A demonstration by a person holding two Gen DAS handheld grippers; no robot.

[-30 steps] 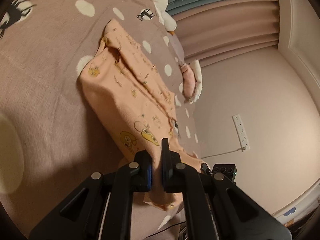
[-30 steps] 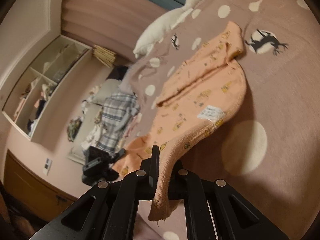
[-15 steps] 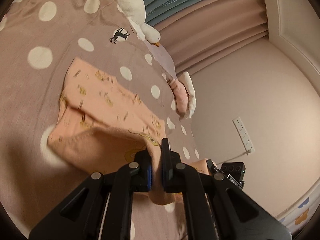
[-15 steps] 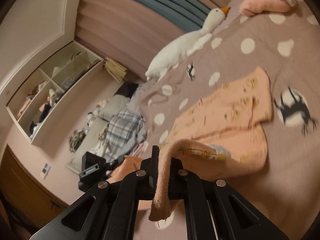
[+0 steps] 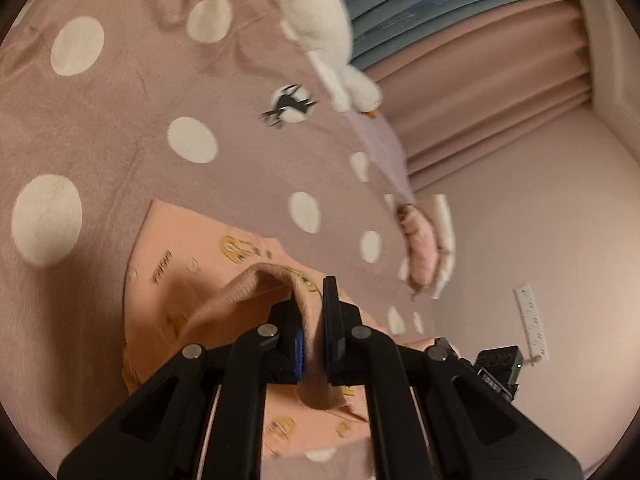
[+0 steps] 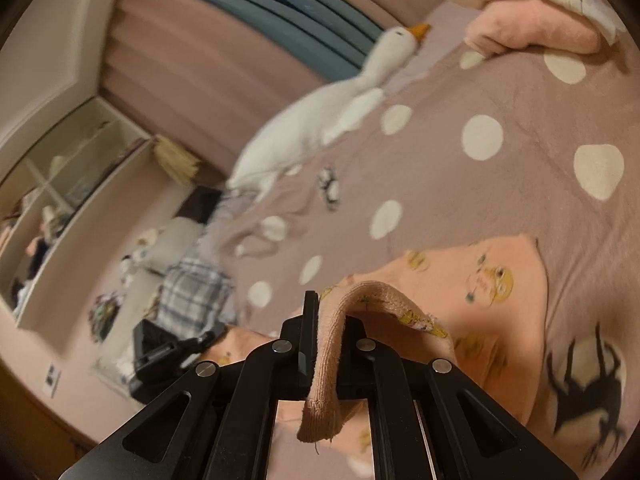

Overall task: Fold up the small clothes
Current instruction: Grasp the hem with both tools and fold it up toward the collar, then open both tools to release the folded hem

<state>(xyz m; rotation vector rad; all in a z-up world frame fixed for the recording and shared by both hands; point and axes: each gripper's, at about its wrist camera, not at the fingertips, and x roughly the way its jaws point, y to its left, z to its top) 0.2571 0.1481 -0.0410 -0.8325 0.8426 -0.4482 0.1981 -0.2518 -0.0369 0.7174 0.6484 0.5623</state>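
Observation:
A small peach garment (image 5: 188, 264) with yellow cartoon prints lies on the dotted mauve bedspread (image 5: 120, 128). My left gripper (image 5: 314, 300) is shut on one ribbed edge of it, which arches up from the flat part and hangs down between the fingers. In the right wrist view the same peach garment (image 6: 492, 280) lies flat to the right, and my right gripper (image 6: 332, 312) is shut on another ribbed edge that loops over and dangles below the jaws. The lifted edges hang over the flat part of the garment.
A white plush goose (image 5: 320, 24) (image 6: 328, 116) lies at the far side of the bed by the curtains. Folded pink and white clothes (image 5: 428, 244) (image 6: 532, 20) sit near the bed's edge. A plaid cloth pile (image 6: 192, 296) and shelves (image 6: 60, 184) lie beyond the bed.
Both grippers have carried the held edges forward over the garment. The cloth that lay stretched out long is now doubled, with much less of it showing ahead.

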